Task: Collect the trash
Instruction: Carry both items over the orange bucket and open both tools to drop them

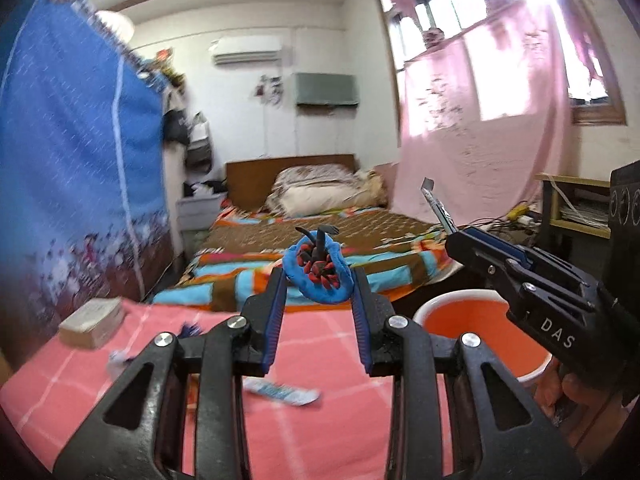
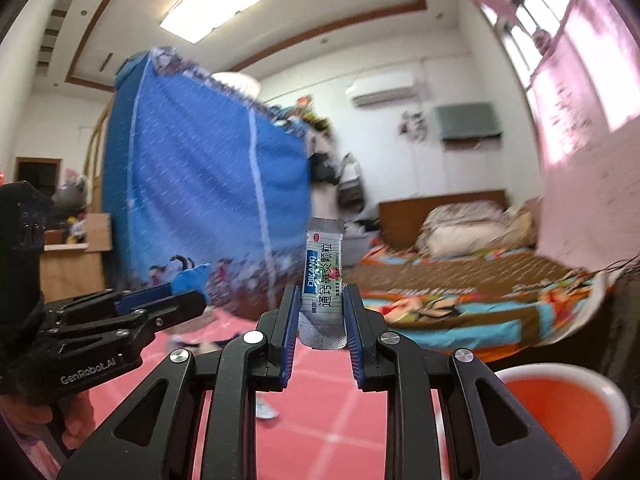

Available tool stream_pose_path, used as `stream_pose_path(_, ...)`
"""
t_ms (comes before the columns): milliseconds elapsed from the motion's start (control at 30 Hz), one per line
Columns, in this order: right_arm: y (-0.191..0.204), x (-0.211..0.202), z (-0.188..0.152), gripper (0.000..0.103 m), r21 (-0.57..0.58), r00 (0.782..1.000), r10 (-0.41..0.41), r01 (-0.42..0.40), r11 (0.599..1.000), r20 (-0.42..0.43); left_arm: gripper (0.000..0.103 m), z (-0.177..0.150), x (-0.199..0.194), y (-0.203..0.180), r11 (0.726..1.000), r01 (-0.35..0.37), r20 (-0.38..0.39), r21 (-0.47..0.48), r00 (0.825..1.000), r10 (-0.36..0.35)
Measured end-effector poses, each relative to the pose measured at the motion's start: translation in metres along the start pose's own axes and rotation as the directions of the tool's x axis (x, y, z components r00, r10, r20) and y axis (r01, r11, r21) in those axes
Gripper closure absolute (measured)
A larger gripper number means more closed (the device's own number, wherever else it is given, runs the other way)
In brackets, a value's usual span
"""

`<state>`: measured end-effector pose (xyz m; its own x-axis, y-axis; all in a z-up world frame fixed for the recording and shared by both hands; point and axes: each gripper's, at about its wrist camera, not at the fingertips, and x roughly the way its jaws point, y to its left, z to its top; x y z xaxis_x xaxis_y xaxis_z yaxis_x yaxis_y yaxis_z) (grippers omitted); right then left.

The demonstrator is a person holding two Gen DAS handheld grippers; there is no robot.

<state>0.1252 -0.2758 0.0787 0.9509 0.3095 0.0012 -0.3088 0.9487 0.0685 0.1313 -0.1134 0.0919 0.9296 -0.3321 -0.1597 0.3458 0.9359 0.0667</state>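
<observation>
Two pieces of trash in hand, both lifted clear of the pink checked tablecloth (image 1: pixel 320 432). Left gripper (image 1: pixel 319 280) clamped on a crumpled blue wrapper (image 1: pixel 318 276) with red and black print, held at the fingertips. Right gripper (image 2: pixel 319 304) clamped on a silver medicine sachet (image 2: pixel 323 280), upright, blue band and green lettering facing the camera. Orange bin (image 1: pixel 476 332) with white rim just beside the table, below the right gripper. Another sachet (image 1: pixel 282 391) lies flat on the tablecloth under the left gripper; a small scrap (image 1: pixel 118 358) lies nearer a cardboard box (image 1: pixel 92 318) at the cloth's far left. Beyond: bed (image 1: pixel 320 256) with striped cover, blue fabric wardrobe (image 1: pixel 76 160), pink curtain (image 1: pixel 472 136).
</observation>
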Motion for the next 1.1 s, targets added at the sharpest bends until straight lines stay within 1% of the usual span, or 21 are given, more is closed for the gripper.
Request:
stream_pose_path(133,-0.022,-0.017,0.003,0.083,0.017,0.996,-0.083,0.082,0.996,0.033,0.067,0.005,0.008,-0.023,0.997,0.062,0.013,0.043,0.998,-0.062)
stream_pose_path(267,-0.05,-0.028,0.001,0.083,0.064,0.986,-0.167,0.166,0.984,0.025,0.067,0.006,0.018,-0.048,0.989,0.132,-0.002,0.063,0.991,-0.132)
stream_pose_path(433,-0.079,-0.038,-0.005,0.082,0.135,0.968,-0.252,0.252,0.958,-0.02,0.067,0.006,0.033,-0.084,0.97,0.232,-0.054,0.067,0.972,-0.228)
stream_pose_path(567,-0.099,-0.042,-0.01,0.082,0.179,0.95,-0.304,0.313,0.933,-0.073,0.067,0.002,0.048,-0.103,0.961,0.269,-0.126,0.06,0.957,-0.26)
stream_pose_path(733,-0.12,-0.045,-0.018,0.082,0.214,0.928,-0.342,0.368,0.905,-0.149,0.067,-0.005,0.071,-0.116,0.95,0.311,-0.227,0.008,0.926,-0.301)
stream_pose_path(767,-0.122,-0.045,-0.019,0.082,0.216,0.925,-0.345,0.374,0.902,-0.161,0.067,-0.006,0.077,-0.117,0.948,0.318,-0.252,-0.01,0.917,-0.31)
stream_pose_path(867,-0.129,-0.043,-0.025,0.082,0.225,0.915,-0.348,0.39,0.893,-0.203,0.066,-0.009,0.087,-0.123,0.942,0.333,-0.293,-0.049,0.896,-0.332)
stream_pose_path(900,-0.13,-0.043,-0.027,0.082,0.23,0.913,-0.347,0.393,0.891,-0.215,0.066,-0.009,0.091,-0.124,0.938,0.339,-0.312,-0.067,0.886,-0.343)
stream_pose_path(933,-0.13,-0.043,-0.027,0.082,0.232,0.911,-0.347,0.395,0.889,-0.223,0.066,-0.011,0.093,-0.126,0.937,0.342,-0.32,-0.076,0.881,-0.347)
stream_pose_path(967,-0.131,-0.043,-0.028,0.082,0.235,0.908,-0.346,0.399,0.886,-0.235,0.066,-0.011,0.096,-0.127,0.933,0.347,-0.336,-0.091,0.872,-0.357)
stream_pose_path(1033,-0.134,-0.043,-0.029,0.082,0.237,0.903,-0.35,0.407,0.882,-0.25,0.066,-0.014,0.098,-0.131,0.93,0.352,-0.352,-0.11,0.861,-0.368)
stream_pose_path(1100,-0.137,-0.043,-0.031,0.082,0.244,0.899,-0.352,0.414,0.877,-0.261,0.066,-0.016,0.101,-0.134,0.928,0.353,-0.364,-0.115,0.855,-0.37)
